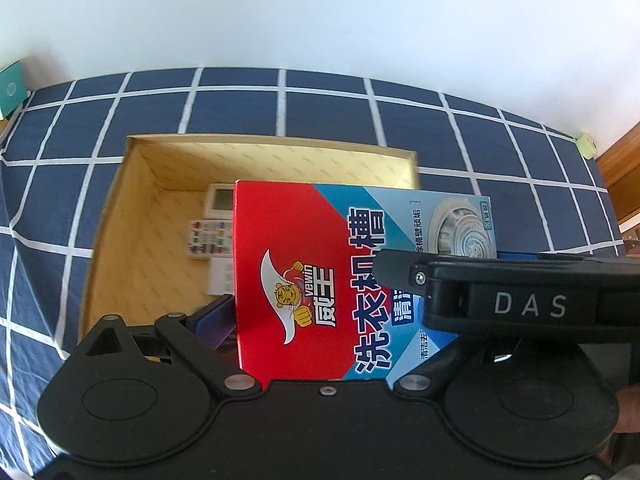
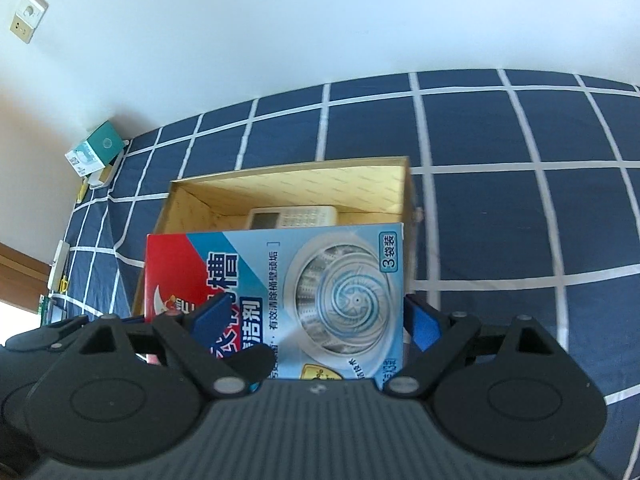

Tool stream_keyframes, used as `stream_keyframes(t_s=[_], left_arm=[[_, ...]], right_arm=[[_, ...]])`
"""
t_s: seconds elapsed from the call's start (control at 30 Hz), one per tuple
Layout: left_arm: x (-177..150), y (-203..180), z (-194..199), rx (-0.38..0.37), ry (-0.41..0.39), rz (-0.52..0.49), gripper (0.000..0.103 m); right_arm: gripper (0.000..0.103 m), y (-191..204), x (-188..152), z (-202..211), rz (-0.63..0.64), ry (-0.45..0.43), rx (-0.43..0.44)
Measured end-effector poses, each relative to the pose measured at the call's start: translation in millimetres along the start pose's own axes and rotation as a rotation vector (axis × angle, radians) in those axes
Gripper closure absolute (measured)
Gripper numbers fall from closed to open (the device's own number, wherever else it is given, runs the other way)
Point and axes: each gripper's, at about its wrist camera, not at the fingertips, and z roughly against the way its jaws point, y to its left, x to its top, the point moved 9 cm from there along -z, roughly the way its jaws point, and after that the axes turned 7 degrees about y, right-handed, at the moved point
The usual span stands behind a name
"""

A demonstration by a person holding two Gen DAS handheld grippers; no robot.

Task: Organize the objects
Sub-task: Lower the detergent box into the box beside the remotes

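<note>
Left wrist view shows the cleaner box (image 1: 320, 280) held up over the open carton (image 1: 132, 208), which sits on a blue checked cloth (image 1: 440, 128). Both grippers clamp this one box across its width: the left gripper (image 1: 304, 320) takes the red end, with one blue pad against the box's left edge, and the right gripper (image 2: 316, 312) takes the pale-blue end with the drum picture, its fingers (image 2: 420, 320) pressed to both side edges. The box's long axis runs across from one hand to the other, with its printed face tipped toward the cameras. It lies between each pair of fingers, with the carton just ahead and below. A remote (image 2: 292, 216) already lies on the carton floor. Lowering it likely needs both hands moving forward together, neither nearer.
</note>
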Motion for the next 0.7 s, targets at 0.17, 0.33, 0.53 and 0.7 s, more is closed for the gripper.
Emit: stream_keyframes(t_s=[0.17,0.33,0.53,0.7], left_arm=[[13,26,-2,-0.004,0.010,-0.013,0.007],[26,45,-11,-0.018,0.033,-0.023,0.007],[40,61,-33,-0.033,0.066,-0.034,0.008],[54,72,-54,-0.040,0.098,-0.034,0.008]], right_arm=[[0.012,24,3,-15,-0.009,-0.001,-0.010],[0.012,37,12,-33,-0.035,0.010,-0.021],[0.012,38,25,-56,-0.063,0.037,-0.042],[0.012,37,40,-81,-0.072,0.068,-0.058]])
